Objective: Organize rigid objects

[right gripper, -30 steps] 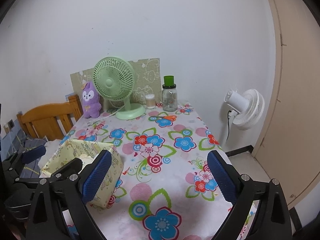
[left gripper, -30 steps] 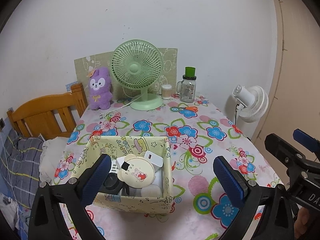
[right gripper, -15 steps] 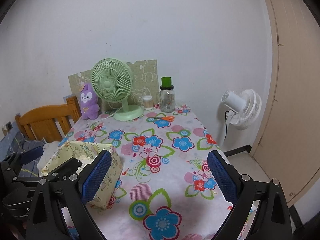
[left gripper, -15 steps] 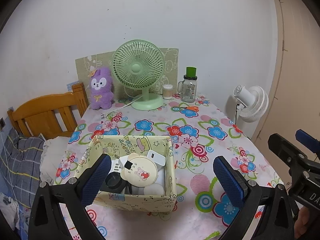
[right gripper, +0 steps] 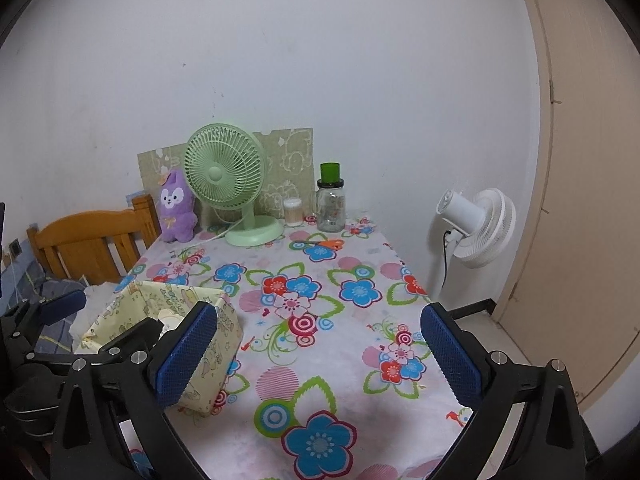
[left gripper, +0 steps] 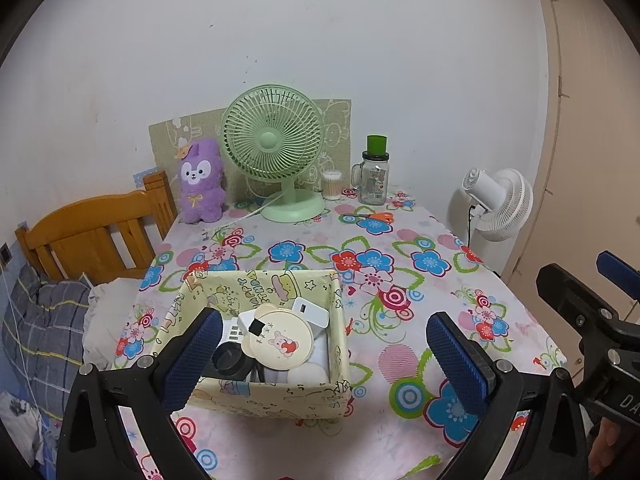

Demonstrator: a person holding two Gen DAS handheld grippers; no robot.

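A yellow patterned fabric box (left gripper: 260, 400) stands on the flowered tablecloth (left gripper: 400, 264), directly before my left gripper (left gripper: 320, 344). That gripper is open, its blue pads above the box's near corners and gripping nothing. Inside the box lie a round cream compact (left gripper: 280, 338), a white charger (left gripper: 310, 312), a black round item (left gripper: 228, 358) and other white pieces. My right gripper (right gripper: 316, 328) hovers over bare cloth to the right of the box (right gripper: 160, 294). Its jaws are opening, with nothing between them.
Along the back wall stand a green desk fan (left gripper: 276, 152), a purple plush (left gripper: 200, 180), a cotton-swab pot (left gripper: 332, 184) and a glass jar with a green lid (left gripper: 374, 178). Orange scissors (left gripper: 376, 216) lie near the jar. A wooden headboard (left gripper: 88, 232) is on the left and a white floor fan (left gripper: 500, 200) on the right.
The right gripper's pads have spread slightly wider. The left gripper and the box keep their places.
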